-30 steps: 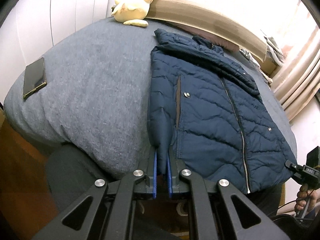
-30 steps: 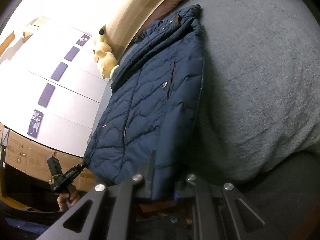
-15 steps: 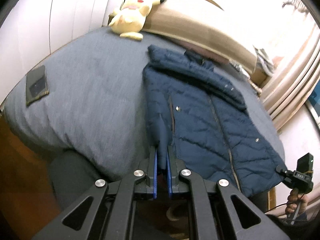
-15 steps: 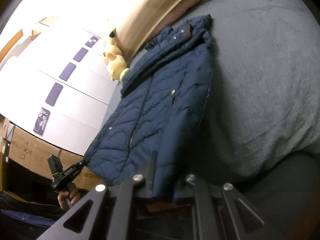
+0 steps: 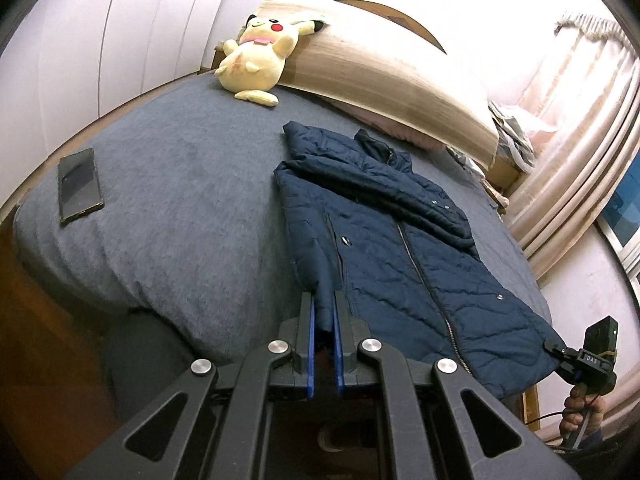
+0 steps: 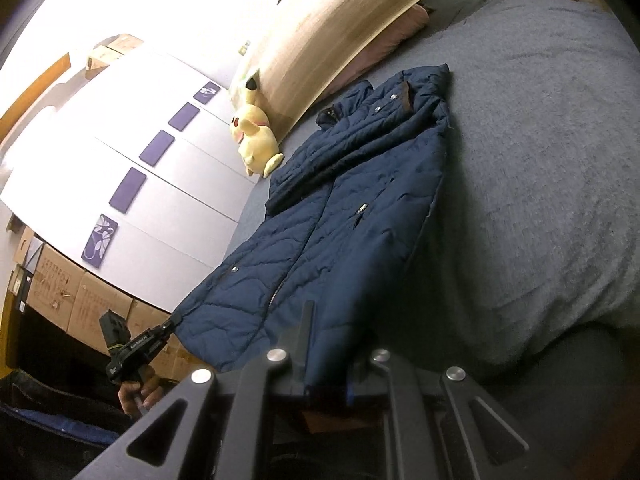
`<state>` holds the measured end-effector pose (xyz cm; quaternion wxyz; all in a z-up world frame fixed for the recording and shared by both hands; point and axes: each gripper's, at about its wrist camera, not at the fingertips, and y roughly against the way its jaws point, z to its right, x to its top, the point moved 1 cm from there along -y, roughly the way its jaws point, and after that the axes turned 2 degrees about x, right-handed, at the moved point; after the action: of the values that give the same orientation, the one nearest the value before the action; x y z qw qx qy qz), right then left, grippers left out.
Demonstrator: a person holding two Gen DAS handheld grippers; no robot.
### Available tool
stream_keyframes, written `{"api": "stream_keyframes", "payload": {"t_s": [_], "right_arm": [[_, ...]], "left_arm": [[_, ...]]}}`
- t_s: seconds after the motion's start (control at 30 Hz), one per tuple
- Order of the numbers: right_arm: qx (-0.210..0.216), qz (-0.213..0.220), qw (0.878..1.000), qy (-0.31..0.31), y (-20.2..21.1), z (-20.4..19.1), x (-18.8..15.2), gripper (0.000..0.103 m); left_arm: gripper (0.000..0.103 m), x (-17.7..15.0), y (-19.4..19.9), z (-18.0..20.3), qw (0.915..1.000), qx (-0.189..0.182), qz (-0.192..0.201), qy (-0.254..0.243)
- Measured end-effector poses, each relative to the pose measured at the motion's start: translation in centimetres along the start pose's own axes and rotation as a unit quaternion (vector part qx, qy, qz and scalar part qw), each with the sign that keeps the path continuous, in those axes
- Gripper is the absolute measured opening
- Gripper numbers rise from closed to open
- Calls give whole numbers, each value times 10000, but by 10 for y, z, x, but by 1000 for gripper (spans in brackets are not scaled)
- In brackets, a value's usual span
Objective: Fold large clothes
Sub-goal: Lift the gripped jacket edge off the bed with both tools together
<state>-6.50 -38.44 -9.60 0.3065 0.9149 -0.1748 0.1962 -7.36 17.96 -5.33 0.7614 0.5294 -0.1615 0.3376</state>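
Now, jacket: navy quilted, zipped, flat on my grey bed cover, hem at the near edge.
Left gripper: clamped on the hem's left corner.
Right gripper: pinching the hem's right corner.
Far left: Pikachu plush.
Left: phone.
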Motion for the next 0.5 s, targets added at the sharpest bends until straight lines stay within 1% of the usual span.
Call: {"api": "stream_keyframes", "payload": {"t_s": [0.17, 0.33, 0.5], "right_arm": [[86, 75, 9999, -1, 9, -1, -2, 11], [225, 155, 9996, 84, 11, -1, 13, 11], [363, 426, 9983, 160, 11, -3, 34, 11]], "left_arm": [[8, 8, 9, -4, 10000, -61, 49, 36], [8, 27, 8, 3, 9994, -191, 287, -76], [7, 49, -2, 6, 9983, -258, 526, 53]]}}
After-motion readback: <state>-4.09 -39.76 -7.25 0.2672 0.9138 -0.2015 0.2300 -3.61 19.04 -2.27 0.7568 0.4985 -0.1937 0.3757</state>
